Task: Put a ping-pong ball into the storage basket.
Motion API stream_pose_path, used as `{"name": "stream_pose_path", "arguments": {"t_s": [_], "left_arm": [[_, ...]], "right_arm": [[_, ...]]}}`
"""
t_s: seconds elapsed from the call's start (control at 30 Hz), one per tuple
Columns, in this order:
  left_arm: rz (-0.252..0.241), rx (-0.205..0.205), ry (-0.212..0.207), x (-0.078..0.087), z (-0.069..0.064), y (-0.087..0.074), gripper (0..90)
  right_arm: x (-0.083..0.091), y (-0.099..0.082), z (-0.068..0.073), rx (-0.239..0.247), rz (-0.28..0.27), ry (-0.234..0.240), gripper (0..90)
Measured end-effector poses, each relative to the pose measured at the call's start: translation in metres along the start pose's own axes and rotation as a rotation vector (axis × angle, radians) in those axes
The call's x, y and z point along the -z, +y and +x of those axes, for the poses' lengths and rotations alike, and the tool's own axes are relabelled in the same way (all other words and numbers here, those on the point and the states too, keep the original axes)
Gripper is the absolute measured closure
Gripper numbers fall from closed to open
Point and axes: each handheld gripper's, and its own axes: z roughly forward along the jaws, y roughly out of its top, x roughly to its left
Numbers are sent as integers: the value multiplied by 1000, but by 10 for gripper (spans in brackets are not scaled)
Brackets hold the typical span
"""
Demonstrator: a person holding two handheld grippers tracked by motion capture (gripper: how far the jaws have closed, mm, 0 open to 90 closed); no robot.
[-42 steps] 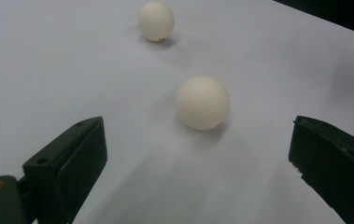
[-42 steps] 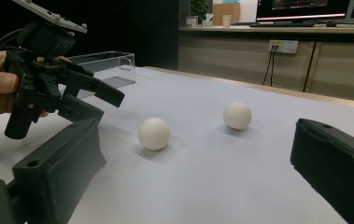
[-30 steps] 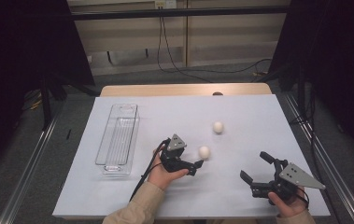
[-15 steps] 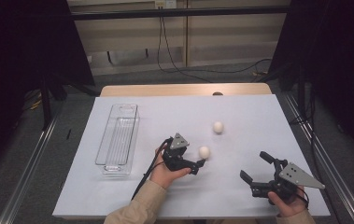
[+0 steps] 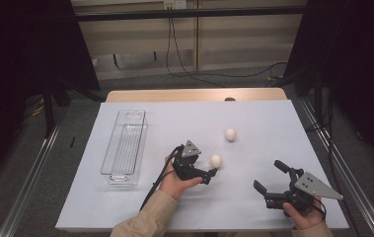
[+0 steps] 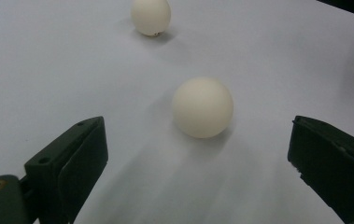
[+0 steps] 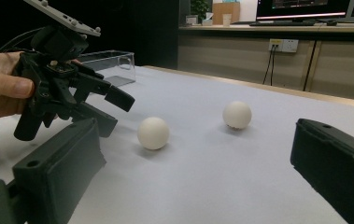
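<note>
At far left of the table, clear tray, long and narrow, well apart from both balls.

Left gripper next, held low over the sheet, jaws wide and holding nothing. Near ball sits on the table just ahead of the jaws, roughly centred between them in the left gripper view, not yet inside the gap. Far ball lies beyond it, apart.

Right gripper near the front right edge, jaws wide too, holding nothing, well clear of both balls.

Risks, as judged:
- Round, smooth ball on a flat sheet. If one jaw tip touches first while advancing, it will likely roll off, possibly toward the far ball or the table edge.
- Closing before the ball is well between the jaws would pinch it near its front and squirt it forward.
- Jaws look low; dragging on the sheet could nudge the ball.
- Hard squeeze could pop a light ball out sideways.
- Carry to the tray crosses open table; a loose hold drops it.
</note>
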Motion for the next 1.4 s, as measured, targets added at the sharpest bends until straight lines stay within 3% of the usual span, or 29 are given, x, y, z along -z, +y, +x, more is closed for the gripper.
{"name": "stream_pose_path", "arguments": {"t_s": [1.4], "left_arm": [[28, 8, 4, -13, 3, 3, 60]], "right_arm": [[0, 0, -1, 5, 3, 3, 15]]}}
